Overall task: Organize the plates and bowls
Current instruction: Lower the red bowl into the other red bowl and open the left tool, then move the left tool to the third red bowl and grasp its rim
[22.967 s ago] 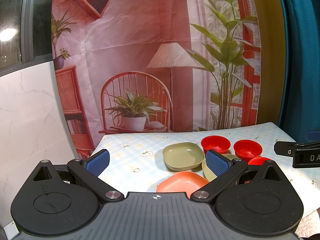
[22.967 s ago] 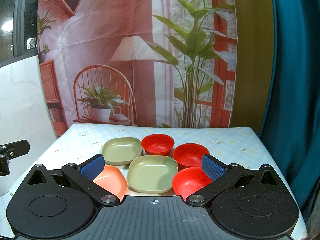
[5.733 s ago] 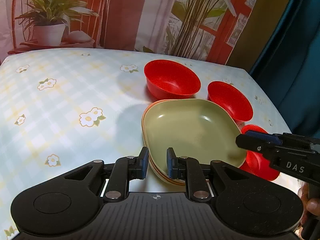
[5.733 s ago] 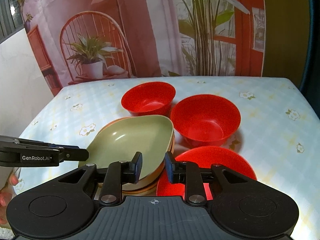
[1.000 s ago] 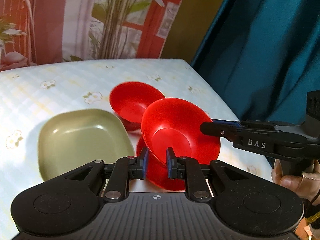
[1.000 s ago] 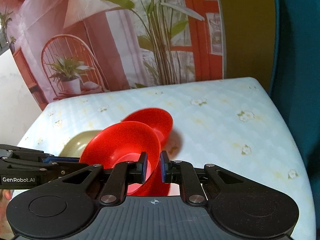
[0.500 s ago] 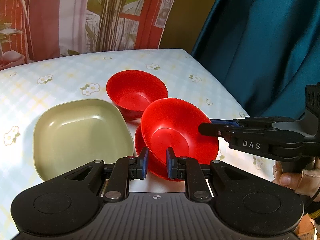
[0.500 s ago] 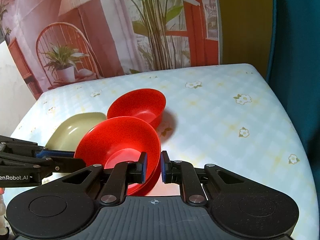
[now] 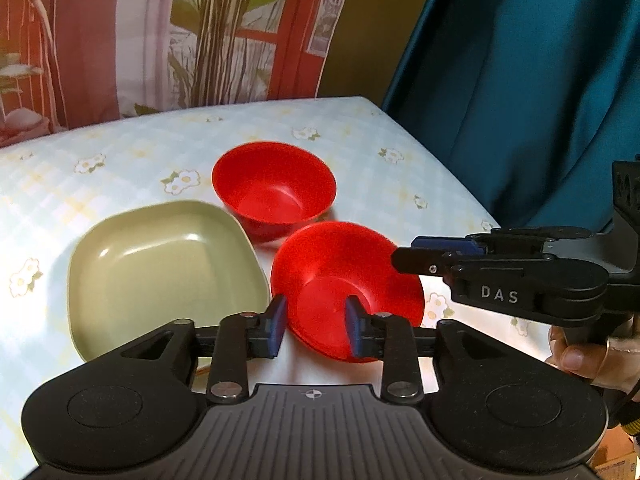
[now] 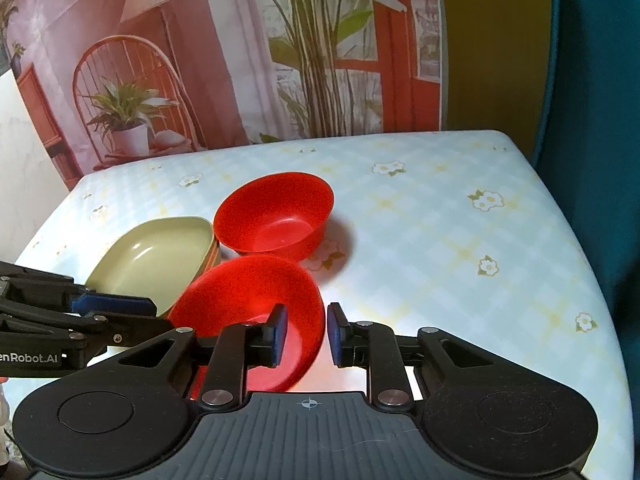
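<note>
A red bowl point(image 9: 346, 280) point(image 10: 252, 300) rests near the table's front, apparently nested in another red bowl under it. My left gripper point(image 9: 315, 330) straddles its near rim; the jaws are opening and the pads stand clear of the rim. My right gripper point(image 10: 306, 334) straddles the opposite rim, its jaws opening too, with one pad inside the bowl and neither pad pressing. Each gripper shows in the other's view: the right gripper point(image 9: 404, 254) and the left gripper point(image 10: 156, 316). A second red bowl point(image 9: 274, 188) point(image 10: 276, 216) stands behind. A green square plate point(image 9: 164, 272) point(image 10: 156, 260) tops a stack at the left.
The table point(image 10: 460, 240) has a pale checked cloth with flowers. Its right edge runs beside a teal curtain point(image 9: 540, 100). A printed backdrop point(image 10: 240, 60) hangs behind the far edge. A person's hand point(image 9: 592, 360) holds the right gripper's handle.
The red bowl, held tilted above the table by both grippers, has come down level onto the bowl below. Both grippers' jaws have parted from its rim.
</note>
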Demonstrator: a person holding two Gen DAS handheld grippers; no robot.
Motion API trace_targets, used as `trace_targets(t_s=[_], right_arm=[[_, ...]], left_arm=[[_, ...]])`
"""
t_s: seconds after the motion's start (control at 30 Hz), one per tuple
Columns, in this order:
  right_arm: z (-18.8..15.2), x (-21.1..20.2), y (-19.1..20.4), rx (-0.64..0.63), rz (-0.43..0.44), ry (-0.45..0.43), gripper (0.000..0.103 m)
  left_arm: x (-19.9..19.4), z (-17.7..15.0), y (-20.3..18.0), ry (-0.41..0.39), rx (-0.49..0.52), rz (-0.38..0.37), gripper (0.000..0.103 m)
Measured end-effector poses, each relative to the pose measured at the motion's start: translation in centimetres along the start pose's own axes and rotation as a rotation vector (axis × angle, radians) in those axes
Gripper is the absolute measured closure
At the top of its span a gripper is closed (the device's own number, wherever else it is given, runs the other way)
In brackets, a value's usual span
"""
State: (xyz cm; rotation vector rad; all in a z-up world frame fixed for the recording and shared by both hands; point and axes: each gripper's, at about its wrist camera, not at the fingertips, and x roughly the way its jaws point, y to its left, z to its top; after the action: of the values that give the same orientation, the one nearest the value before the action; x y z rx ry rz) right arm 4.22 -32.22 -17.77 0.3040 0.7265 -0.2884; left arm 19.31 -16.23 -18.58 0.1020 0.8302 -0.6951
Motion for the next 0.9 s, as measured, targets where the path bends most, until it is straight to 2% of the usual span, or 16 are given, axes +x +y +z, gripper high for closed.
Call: trace_targets(t_s=[0.2, 0.4, 0.9], right_arm=[[0.6, 0.1, 0.5, -0.018, 0.002, -0.004, 0.082], [1.9, 0.4, 0.9, -0.032, 0.008, -0.019, 0.082], [7.0, 1.9, 0.9, -0.065, 0.014, -0.079, 0.082]], left_arm=[[-0.4, 0.6, 0.4, -0.037, -0.008, 0.003, 0.069], [-0.9, 1.9, 1.3, -0.081, -0.024, 0.038, 0.069], [-1.4, 6.0, 4.2, -0.164, -0.065, 0.118, 0.069]])
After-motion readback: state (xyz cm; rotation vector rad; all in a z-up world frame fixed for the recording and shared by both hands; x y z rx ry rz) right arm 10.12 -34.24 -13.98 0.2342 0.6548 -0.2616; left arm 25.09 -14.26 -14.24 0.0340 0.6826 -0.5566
